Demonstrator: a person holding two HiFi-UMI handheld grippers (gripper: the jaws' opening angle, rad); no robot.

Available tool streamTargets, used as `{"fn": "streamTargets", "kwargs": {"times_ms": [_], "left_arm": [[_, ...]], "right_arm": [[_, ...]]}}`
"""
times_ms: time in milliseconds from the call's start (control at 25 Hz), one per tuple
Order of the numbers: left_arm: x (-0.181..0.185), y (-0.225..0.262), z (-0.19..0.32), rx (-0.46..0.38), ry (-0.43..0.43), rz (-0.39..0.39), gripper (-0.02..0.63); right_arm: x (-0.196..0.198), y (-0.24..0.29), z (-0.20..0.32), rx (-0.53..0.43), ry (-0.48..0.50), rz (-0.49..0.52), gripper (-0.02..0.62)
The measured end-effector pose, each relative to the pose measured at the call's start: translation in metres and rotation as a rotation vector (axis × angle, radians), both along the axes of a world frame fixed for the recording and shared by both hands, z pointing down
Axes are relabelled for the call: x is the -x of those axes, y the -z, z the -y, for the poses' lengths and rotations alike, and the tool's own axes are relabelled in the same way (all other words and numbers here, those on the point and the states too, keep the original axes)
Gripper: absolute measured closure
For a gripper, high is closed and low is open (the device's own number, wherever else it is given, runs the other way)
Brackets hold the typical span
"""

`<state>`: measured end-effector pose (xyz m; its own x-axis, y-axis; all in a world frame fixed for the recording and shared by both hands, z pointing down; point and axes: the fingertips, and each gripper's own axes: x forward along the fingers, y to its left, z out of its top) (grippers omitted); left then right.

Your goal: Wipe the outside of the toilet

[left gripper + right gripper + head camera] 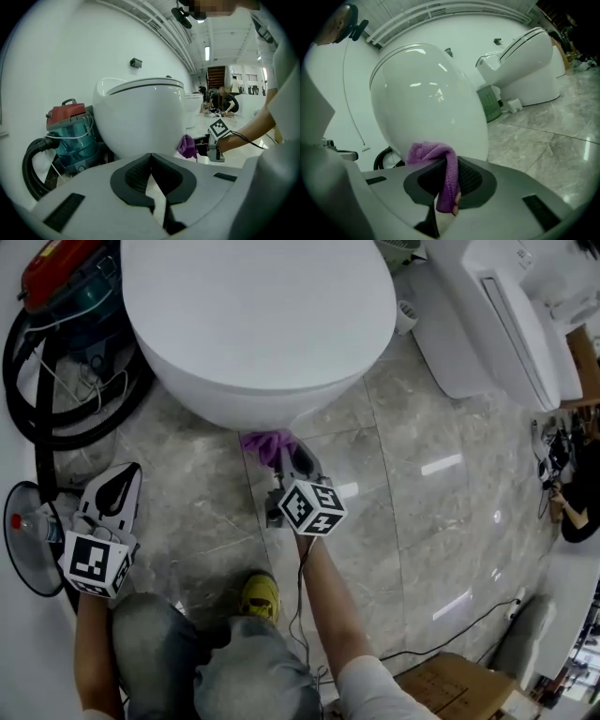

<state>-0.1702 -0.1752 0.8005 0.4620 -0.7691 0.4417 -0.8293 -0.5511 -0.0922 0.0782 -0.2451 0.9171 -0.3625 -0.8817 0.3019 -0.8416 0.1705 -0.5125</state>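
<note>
A white toilet (pixel 258 324) with its lid down fills the top of the head view; its bowl front (pixel 426 108) looms close in the right gripper view. My right gripper (pixel 286 457) is shut on a purple cloth (pixel 266 444), which sits at the lower front of the bowl. The cloth (pixel 440 173) drapes between the jaws, and from the left gripper view it (pixel 188 146) shows against the bowl's side. My left gripper (pixel 114 493) hangs low at the left, jaws shut and empty, pointed toward the toilet (pixel 140 117).
A red and teal vacuum cleaner (pixel 66 277) with a black hose (pixel 37 390) stands left of the toilet. A small fan (pixel 28 535) lies by the left gripper. Another white toilet (pixel 497 315) is at top right. Grey marble floor (pixel 422 484) spreads to the right. A cardboard box (pixel 469 690) is near.
</note>
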Motion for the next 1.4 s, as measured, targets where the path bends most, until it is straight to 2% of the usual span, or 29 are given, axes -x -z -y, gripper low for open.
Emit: {"fn": "streamTargets", "kwargs": {"times_ms": [80, 240, 480, 600, 720, 1040, 1240, 1400], "left_arm": [[-0.004, -0.001, 0.003, 0.004, -0.005, 0.005, 0.588], [-0.014, 0.001, 0.011, 0.004, -0.019, 0.009, 0.588], [-0.011, 0.011, 0.017, -0.019, -0.023, -0.004, 0.588], [-0.015, 0.028, 0.013, -0.039, -0.034, -0.019, 0.588], [-0.018, 0.05, 0.011, -0.059, -0.048, -0.04, 0.588], [-0.028, 0.098, 0.016, -0.118, -0.064, -0.073, 0.588], [-0.029, 0.136, 0.026, -0.07, -0.034, -0.083, 0.588], [-0.034, 0.2, 0.033, -0.076, -0.045, -0.055, 0.588]], "right_arm": [[-0.024, -0.002, 0.006, 0.014, -0.067, 0.022, 0.532], [-0.07, -0.012, 0.021, 0.065, -0.257, 0.129, 0.534], [-0.095, -0.005, 0.003, 0.099, -0.355, 0.094, 0.534], [-0.103, 0.021, -0.024, 0.093, -0.352, 0.044, 0.534], [-0.109, 0.05, -0.046, 0.088, -0.35, 0.039, 0.534], [-0.11, 0.131, -0.051, 0.033, -0.33, 0.056, 0.534], [-0.107, 0.197, -0.045, 0.026, -0.299, 0.065, 0.534], [-0.104, 0.261, -0.034, 0.037, -0.262, 0.045, 0.534]]}}
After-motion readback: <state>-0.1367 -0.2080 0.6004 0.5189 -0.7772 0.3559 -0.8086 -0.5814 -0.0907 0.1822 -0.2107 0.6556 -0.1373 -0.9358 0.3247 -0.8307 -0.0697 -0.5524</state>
